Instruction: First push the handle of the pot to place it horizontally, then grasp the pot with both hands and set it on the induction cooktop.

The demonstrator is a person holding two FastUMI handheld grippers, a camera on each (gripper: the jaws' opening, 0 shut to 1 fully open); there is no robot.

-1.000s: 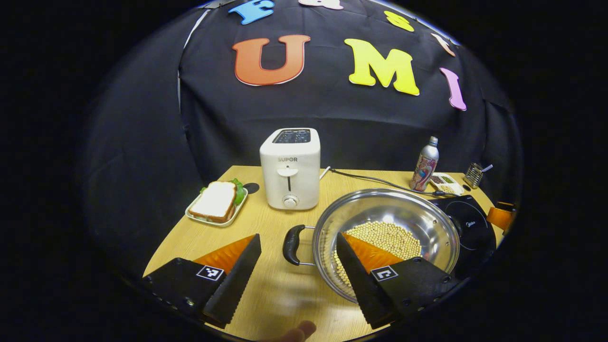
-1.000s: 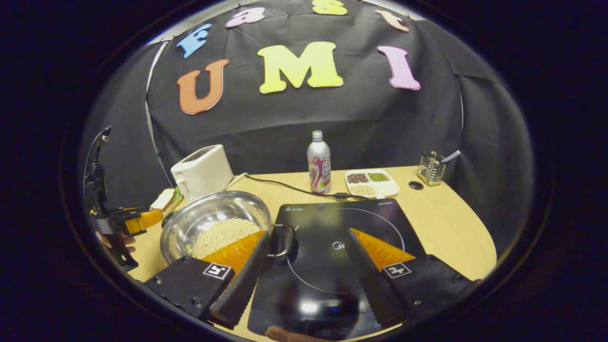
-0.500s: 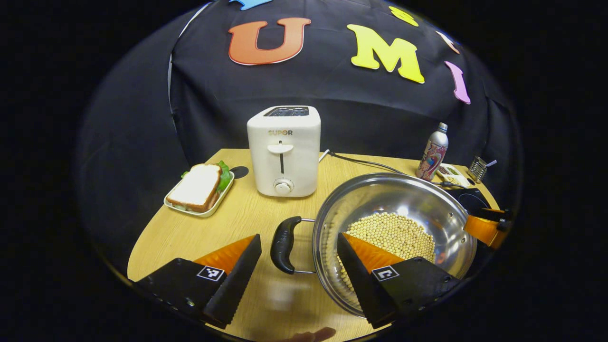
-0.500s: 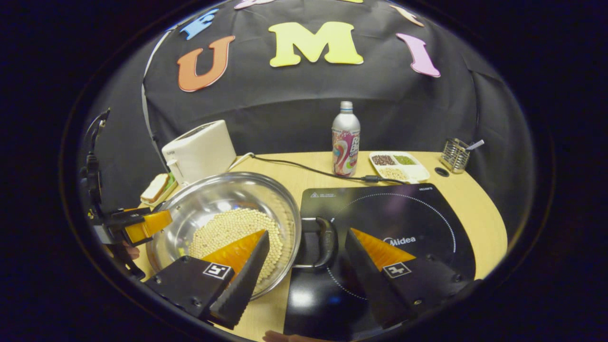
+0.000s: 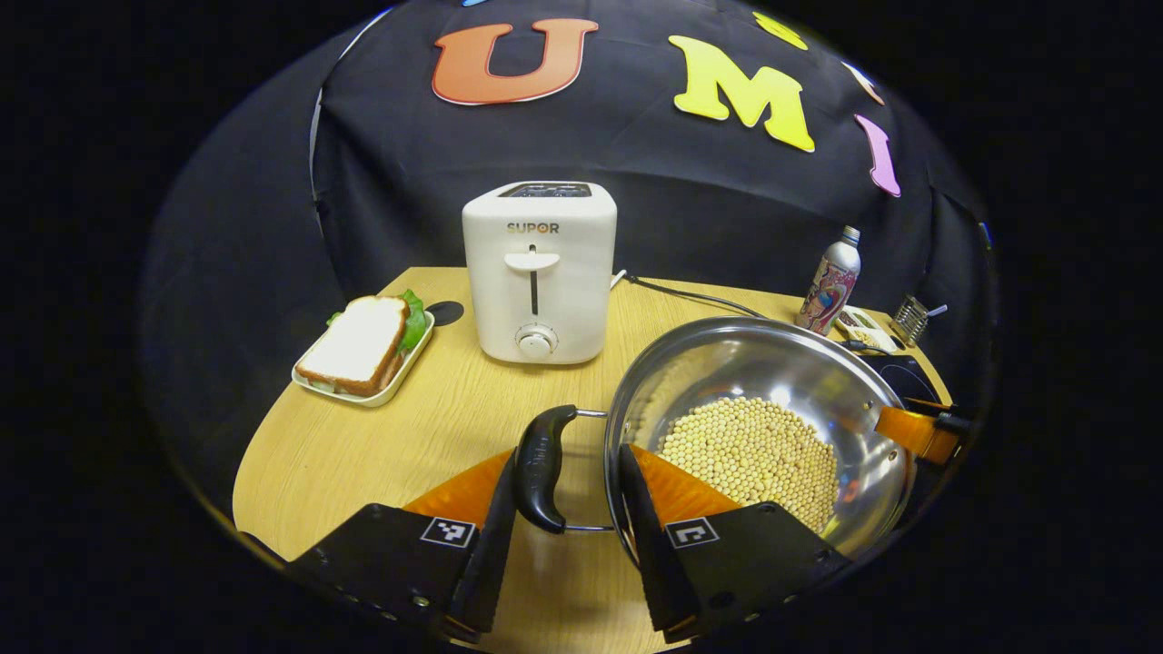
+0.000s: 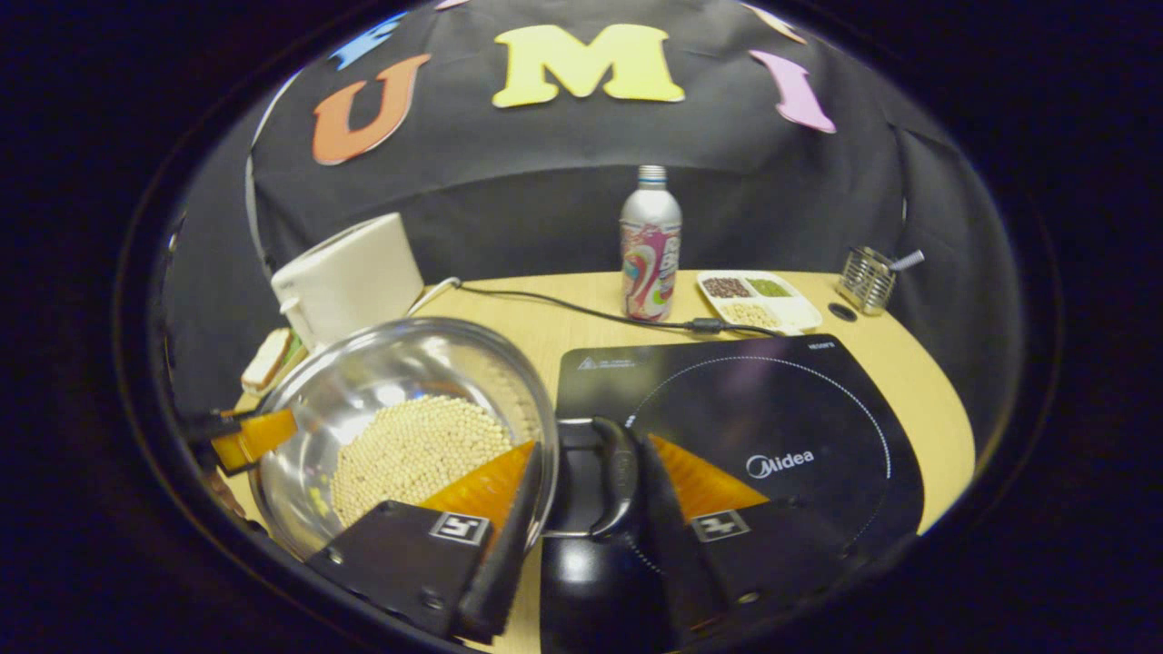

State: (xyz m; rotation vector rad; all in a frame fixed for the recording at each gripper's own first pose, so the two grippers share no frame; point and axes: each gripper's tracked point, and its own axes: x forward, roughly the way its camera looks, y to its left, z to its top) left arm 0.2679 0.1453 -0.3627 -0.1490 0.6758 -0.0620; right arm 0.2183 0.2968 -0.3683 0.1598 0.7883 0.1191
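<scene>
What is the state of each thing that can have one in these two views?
Left tongs: closing around the pot's left handle.
Right tongs: closing around the right handle.
Pot: holds beans, beside the induction cooktop, not on it.
Toaster: lever up.
Bottle: upright, capped.

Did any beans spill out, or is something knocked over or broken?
Nothing stands out. The beans all lie inside the pot, the toaster and bottle stand upright, and the sandwich sits on its tray.
</scene>
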